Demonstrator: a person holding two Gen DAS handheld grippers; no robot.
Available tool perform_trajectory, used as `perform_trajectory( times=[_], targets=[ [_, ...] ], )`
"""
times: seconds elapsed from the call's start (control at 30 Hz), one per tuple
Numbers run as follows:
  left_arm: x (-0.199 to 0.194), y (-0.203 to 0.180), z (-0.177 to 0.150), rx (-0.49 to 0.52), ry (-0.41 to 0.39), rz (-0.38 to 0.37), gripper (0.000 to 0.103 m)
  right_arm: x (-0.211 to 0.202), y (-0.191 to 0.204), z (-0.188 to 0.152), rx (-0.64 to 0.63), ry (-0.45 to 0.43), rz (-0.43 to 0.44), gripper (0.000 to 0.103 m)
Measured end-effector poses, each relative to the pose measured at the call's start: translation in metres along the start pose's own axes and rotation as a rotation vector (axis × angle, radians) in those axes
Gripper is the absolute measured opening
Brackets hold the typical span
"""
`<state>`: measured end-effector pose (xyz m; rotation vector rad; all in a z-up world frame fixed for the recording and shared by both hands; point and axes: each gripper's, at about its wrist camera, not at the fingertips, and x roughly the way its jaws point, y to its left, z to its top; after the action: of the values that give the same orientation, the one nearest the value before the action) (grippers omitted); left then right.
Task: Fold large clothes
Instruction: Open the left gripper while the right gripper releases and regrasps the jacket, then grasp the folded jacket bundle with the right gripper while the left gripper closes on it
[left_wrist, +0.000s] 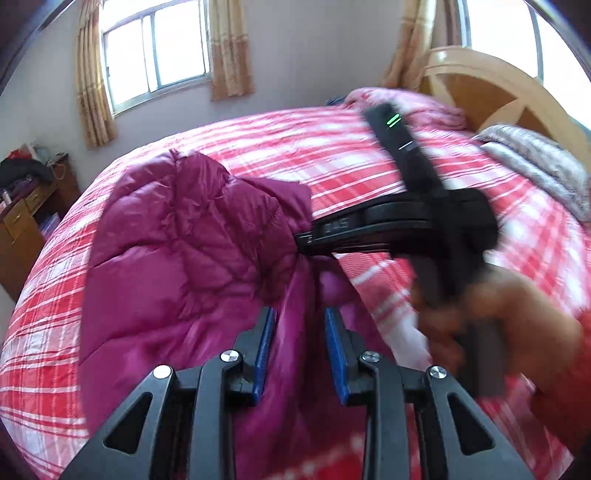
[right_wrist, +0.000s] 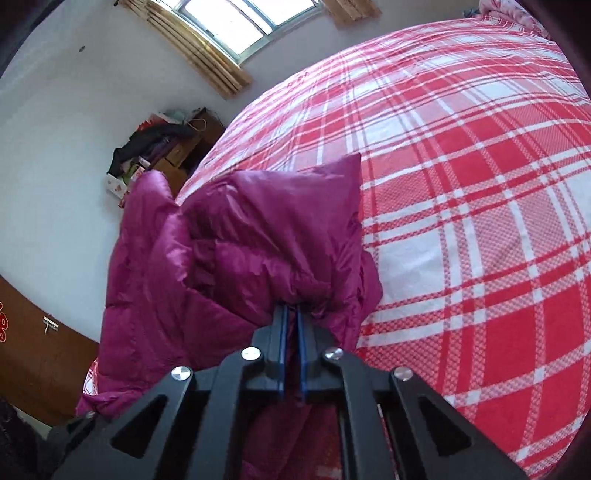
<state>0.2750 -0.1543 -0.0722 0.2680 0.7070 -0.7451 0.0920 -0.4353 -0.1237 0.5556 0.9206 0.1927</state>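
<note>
A magenta quilted down jacket (left_wrist: 177, 254) lies bunched on the bed with the red and white plaid sheet (left_wrist: 332, 155). My left gripper (left_wrist: 300, 314) is open, its blue pads on either side of a fold of the jacket without pinching it. My right gripper (right_wrist: 290, 308) is shut on a gathered part of the jacket (right_wrist: 266, 240) and lifts it off the sheet (right_wrist: 480, 221). The right gripper also shows in the left wrist view (left_wrist: 306, 240), held by a hand, its tips buried in the fabric.
A wooden headboard (left_wrist: 491, 85) and a grey blanket (left_wrist: 543, 166) are at the bed's far right. A wooden dresser with piled clothes (left_wrist: 26, 199) stands by the wall on the left, under curtained windows (left_wrist: 155, 48). A brown door (right_wrist: 33, 350) is at the lower left.
</note>
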Motion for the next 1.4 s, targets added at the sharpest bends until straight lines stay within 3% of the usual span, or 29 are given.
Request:
perform_trajectory(
  times=[0.07, 0.17, 0.2, 0.23, 0.3, 0.37, 0.43, 0.53, 0.63, 0.67, 0.73, 0.77, 0.8, 0.87, 0.93, 1.03, 1.1, 1.13, 1.23, 1.3, 1.4],
  targets=[
    [-0.036, 0.019, -0.010, -0.018, -0.041, -0.060, 0.034, 0.006, 0.000, 0.001, -0.013, 0.012, -0.007, 0.006],
    [-0.073, 0.073, -0.017, -0.153, -0.086, -0.127, 0.036, 0.014, -0.008, 0.001, 0.020, 0.021, 0.041, 0.006],
    [-0.081, 0.092, -0.016, -0.204, -0.108, -0.109, 0.038, 0.016, -0.012, -0.001, 0.030, 0.020, 0.058, 0.006],
    [-0.084, 0.111, -0.015, -0.236, -0.129, -0.055, 0.045, 0.017, -0.012, -0.001, 0.031, 0.019, 0.065, 0.006],
    [-0.081, 0.147, -0.009, -0.282, -0.169, 0.084, 0.047, 0.021, -0.009, -0.004, 0.011, 0.014, 0.038, 0.002],
    [-0.062, 0.181, -0.003, -0.346, -0.189, 0.122, 0.047, 0.022, -0.006, -0.007, -0.015, 0.005, 0.019, 0.001],
    [-0.026, 0.205, 0.007, -0.394, -0.157, 0.129, 0.047, 0.023, -0.010, -0.006, 0.001, 0.010, 0.038, 0.001],
    [0.034, 0.208, 0.016, -0.421, -0.090, 0.092, 0.047, 0.018, -0.016, -0.007, 0.044, 0.015, 0.078, 0.001],
    [0.064, 0.196, 0.017, -0.442, -0.058, 0.054, 0.047, -0.002, -0.009, -0.007, 0.018, -0.015, 0.038, 0.008],
    [0.063, 0.191, 0.018, -0.440, -0.066, 0.042, 0.047, -0.016, -0.005, -0.006, -0.002, -0.052, 0.042, 0.017],
    [0.057, 0.183, 0.019, -0.412, -0.086, 0.040, 0.047, -0.044, 0.006, -0.002, -0.063, -0.144, 0.081, 0.025],
    [0.055, 0.181, 0.020, -0.399, -0.088, 0.051, 0.047, -0.057, 0.011, 0.000, -0.089, -0.183, 0.091, 0.047],
    [0.054, 0.180, 0.019, -0.398, -0.089, 0.050, 0.047, -0.067, 0.018, 0.004, -0.106, -0.222, 0.093, 0.083],
    [0.054, 0.183, 0.019, -0.411, -0.086, 0.039, 0.047, -0.071, 0.027, 0.014, -0.133, -0.268, 0.130, 0.097],
    [0.053, 0.183, 0.018, -0.429, -0.088, 0.037, 0.047, -0.057, 0.037, 0.025, -0.146, -0.239, 0.149, 0.094],
    [0.054, 0.187, 0.020, -0.437, -0.091, 0.038, 0.047, -0.019, 0.047, 0.028, -0.167, -0.119, 0.133, 0.069],
    [0.057, 0.188, 0.022, -0.432, -0.085, 0.046, 0.047, 0.000, 0.054, 0.025, -0.212, 0.001, 0.100, 0.015],
    [0.057, 0.187, 0.023, -0.427, -0.082, 0.051, 0.047, 0.001, 0.061, 0.022, -0.239, 0.008, 0.088, 0.015],
    [0.049, 0.180, 0.031, -0.396, -0.095, 0.078, 0.047, -0.031, 0.070, 0.013, -0.308, -0.124, 0.095, 0.012],
    [0.044, 0.171, 0.037, -0.365, -0.117, 0.087, 0.047, -0.052, 0.056, 0.010, -0.249, -0.186, 0.120, 0.012],
    [0.047, 0.151, 0.046, -0.304, -0.117, 0.073, 0.047, -0.054, 0.033, 0.003, -0.188, -0.187, 0.068, 0.012]
  ],
)
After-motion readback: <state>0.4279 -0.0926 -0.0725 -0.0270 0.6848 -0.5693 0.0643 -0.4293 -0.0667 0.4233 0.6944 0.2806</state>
